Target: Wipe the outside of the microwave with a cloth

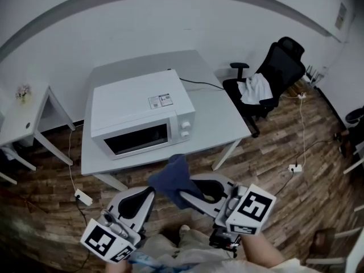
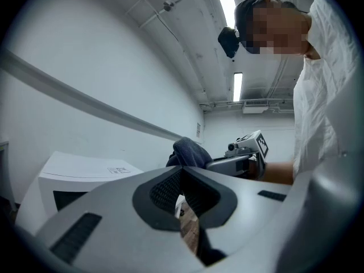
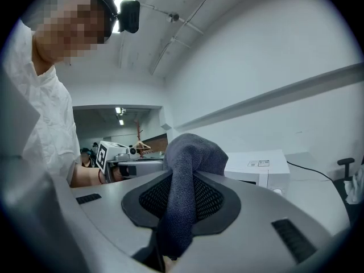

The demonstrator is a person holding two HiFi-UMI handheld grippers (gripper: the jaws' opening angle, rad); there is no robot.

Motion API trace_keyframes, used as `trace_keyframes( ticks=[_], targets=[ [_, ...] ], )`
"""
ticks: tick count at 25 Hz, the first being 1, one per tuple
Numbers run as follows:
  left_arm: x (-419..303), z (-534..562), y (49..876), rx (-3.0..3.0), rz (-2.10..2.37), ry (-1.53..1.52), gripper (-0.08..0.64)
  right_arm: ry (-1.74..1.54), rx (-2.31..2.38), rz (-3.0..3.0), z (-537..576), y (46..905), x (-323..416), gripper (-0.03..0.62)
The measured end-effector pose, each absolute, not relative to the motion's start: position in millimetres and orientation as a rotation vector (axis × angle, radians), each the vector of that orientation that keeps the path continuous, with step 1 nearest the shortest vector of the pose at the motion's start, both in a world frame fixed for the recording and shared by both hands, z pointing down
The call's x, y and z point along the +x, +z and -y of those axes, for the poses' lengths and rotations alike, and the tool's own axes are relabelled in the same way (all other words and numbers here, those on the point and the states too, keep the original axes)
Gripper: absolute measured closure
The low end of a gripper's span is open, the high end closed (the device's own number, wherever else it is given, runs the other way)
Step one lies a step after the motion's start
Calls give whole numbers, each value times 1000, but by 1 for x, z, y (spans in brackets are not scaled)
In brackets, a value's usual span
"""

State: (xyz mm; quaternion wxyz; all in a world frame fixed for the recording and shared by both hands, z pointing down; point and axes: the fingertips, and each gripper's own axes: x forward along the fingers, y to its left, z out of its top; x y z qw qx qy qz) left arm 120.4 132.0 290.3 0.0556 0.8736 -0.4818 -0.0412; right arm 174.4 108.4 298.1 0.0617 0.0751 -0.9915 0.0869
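Approach step: R gripper point(image 3: 182, 174) fingers clamp the blue cloth point(image 3: 190, 149), short of the microwave point(image 1: 142, 115) on the surface point(image 1: 219, 117); L gripper point(image 2: 182, 172) fingers together (empty). Next: press cloth onto its casing, prob. top first.

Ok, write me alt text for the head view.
Seen from above, the right hand-held gripper clamps a dark blue cloth in front of a white microwave on a white table. The left hand-held gripper is beside it, shut and empty; a black office chair stands at the right.
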Motion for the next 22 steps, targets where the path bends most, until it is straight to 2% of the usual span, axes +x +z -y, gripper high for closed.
trace_keyframes(
  ticks=[8, 22],
  targets=[
    [98, -108, 298, 2591, 1537, -147, 558, 323, 190, 2951, -75, 308, 157, 494],
    [5, -41, 286, 2630, 1518, -192, 558, 345, 233, 2899, -5, 307, 61, 494]
  ],
)
